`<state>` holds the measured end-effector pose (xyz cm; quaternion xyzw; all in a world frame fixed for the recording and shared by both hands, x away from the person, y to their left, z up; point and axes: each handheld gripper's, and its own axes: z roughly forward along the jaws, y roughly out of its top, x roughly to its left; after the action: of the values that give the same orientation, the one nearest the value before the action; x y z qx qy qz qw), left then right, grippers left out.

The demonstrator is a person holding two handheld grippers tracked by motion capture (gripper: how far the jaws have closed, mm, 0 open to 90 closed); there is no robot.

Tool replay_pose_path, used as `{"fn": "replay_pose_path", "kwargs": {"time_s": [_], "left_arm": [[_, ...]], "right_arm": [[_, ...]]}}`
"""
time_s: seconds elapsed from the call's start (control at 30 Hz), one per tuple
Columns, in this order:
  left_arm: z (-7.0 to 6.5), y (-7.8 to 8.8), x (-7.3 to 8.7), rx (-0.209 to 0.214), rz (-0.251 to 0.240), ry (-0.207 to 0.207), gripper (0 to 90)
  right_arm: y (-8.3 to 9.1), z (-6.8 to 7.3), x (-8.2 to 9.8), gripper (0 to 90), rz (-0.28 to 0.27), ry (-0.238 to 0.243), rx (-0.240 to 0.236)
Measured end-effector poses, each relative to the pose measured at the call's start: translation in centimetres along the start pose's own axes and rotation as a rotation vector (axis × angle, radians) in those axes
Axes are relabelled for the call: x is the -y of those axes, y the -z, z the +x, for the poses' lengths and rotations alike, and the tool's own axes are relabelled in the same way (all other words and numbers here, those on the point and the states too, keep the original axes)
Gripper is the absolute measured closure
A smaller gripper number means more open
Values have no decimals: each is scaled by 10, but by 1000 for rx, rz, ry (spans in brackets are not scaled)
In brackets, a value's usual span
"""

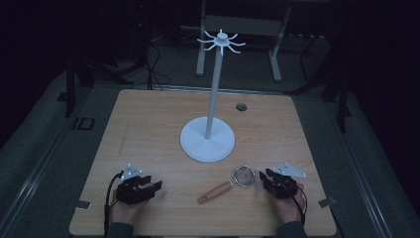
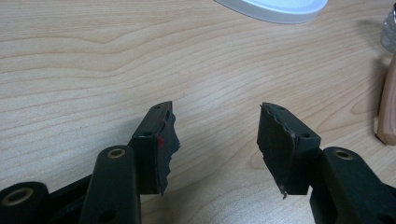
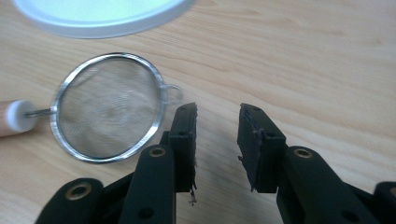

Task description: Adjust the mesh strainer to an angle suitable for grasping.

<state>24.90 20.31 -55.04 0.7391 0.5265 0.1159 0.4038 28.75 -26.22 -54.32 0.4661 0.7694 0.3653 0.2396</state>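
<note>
Strainer (image 3: 109, 108) lies just left of the low right tongs (image 3: 217, 140), parted and empty

A small round tea strainer with a bright metal rim, fine wire mesh bowl and pale wooden handle (image 1: 229, 182) lies flat on the light wood-grain bench (image 1: 148, 124), toward its near edge at about 5 o'clock from the bench's middle. Its mesh bowl sits open side up, with a little wire loop on the rim opposite the handle. The handle joins the rim through a thin metal stem and a white collar, and runs away from the bowl toward 8 o'clock, resting on the bench surface. The bowl looks empty, the wood grain showing faintly through the mesh.
</note>
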Motion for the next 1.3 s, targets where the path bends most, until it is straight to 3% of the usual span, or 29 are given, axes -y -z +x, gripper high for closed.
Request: {"fn": "replay_pose_path", "kwargs": {"time_s": [0.1, 0.33, 0.57, 0.73, 0.87, 1.0, 1.13, 1.3], "left_arm": [[0, 0, 0, 1, -5, 0, 463], [-1, 0, 0, -3, -3, -5, 463], [-2, -1, 0, -1, 0, -10, 463], [-2, -2, 0, 1, 5, -12, 463], [-2, -2, 0, 2, 6, -15, 463], [-3, -2, 0, 3, 7, -12, 463], [-2, -2, 0, 3, 10, -12, 463], [-3, -3, 0, 4, 10, -13, 463]], "right_arm": [[2, 6, -1, 688, -13, 52, -22], [8, 10, -8, 696, -33, 83, -69], [13, 11, -26, 695, -83, 118, -105], [13, 16, -36, 696, -69, 153, -127], [8, 25, -45, 706, -49, 211, -163], [4, 31, -48, 757, -33, 251, -182], [-2, 40, -51, 889, -11, 288, -192], [-11, 50, -54, 899, 14, 319, -204]]}}
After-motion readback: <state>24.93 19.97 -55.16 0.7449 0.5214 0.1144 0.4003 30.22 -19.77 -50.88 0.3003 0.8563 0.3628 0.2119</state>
